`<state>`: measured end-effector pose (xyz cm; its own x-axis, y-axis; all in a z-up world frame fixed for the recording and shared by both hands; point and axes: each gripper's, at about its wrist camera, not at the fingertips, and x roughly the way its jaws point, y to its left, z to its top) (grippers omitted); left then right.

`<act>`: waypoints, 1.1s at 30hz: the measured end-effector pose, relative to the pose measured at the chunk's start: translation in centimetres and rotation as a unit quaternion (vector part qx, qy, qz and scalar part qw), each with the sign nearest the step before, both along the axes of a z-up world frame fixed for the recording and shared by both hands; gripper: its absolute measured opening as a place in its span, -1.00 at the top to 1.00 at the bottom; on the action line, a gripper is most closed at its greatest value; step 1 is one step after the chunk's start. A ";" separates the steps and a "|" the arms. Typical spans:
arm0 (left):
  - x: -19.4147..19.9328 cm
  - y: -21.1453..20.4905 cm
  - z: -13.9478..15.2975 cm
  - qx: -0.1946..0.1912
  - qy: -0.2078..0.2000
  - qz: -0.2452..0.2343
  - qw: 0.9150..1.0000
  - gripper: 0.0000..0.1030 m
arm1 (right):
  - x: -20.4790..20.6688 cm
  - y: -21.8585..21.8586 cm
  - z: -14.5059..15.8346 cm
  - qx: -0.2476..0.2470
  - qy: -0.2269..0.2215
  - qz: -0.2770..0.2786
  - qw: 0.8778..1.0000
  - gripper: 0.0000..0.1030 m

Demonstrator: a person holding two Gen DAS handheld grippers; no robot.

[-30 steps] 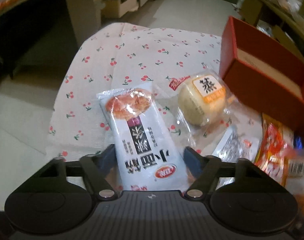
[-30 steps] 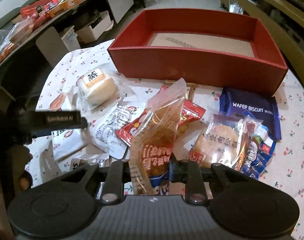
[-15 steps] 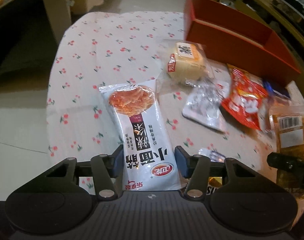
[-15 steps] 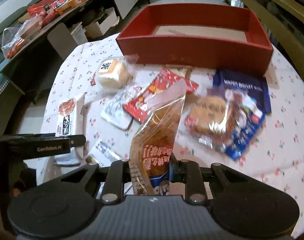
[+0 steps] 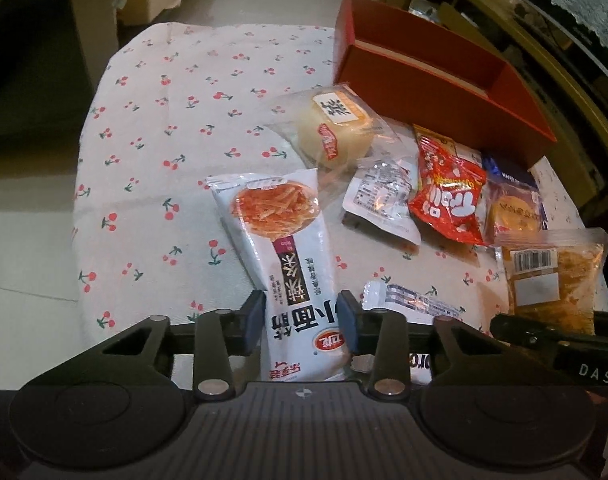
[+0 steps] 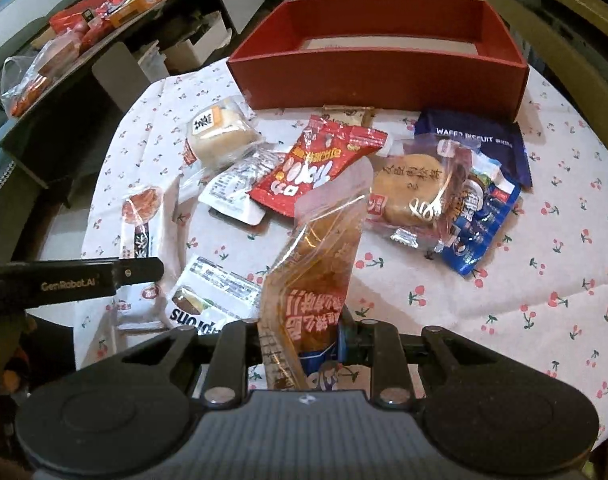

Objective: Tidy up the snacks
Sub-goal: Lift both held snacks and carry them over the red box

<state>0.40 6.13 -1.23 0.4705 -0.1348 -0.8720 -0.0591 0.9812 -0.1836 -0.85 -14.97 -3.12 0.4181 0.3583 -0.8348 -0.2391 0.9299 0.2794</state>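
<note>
A long white snack packet with an orange noodle picture lies on the cherry-print tablecloth. My left gripper is shut on its near end, with both blue pads pressed to its sides. My right gripper is shut on a clear bag of orange-brown snack, which stands upright above the table. That bag also shows at the right of the left wrist view. An open red box stands at the far side of the table. The white packet shows at the left of the right wrist view.
Between the grippers and the box lie a wrapped bun, a silvery packet, a red packet, a round cake, a dark blue wafer pack and small blue packs. A side counter with goods stands left.
My left gripper's jaws have closed on the white packet and the hand has shifted toward the pile. My right gripper has drawn back from the red box, still holding the clear bag.
</note>
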 end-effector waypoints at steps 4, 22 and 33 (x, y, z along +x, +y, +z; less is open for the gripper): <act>-0.1 0.6 0.3 -0.011 0.000 0.005 1.000 0.54 | 0.0 -0.3 0.3 0.010 -0.005 -0.005 1.000 0.42; 2.6 -3.5 -1.6 0.104 -0.004 0.026 0.994 -0.25 | -0.2 -0.5 1.3 0.037 -0.014 0.009 0.999 0.41; 0.5 -1.5 0.7 0.047 0.002 0.008 0.999 0.09 | -0.6 -0.1 2.4 0.044 -0.037 0.015 0.998 0.42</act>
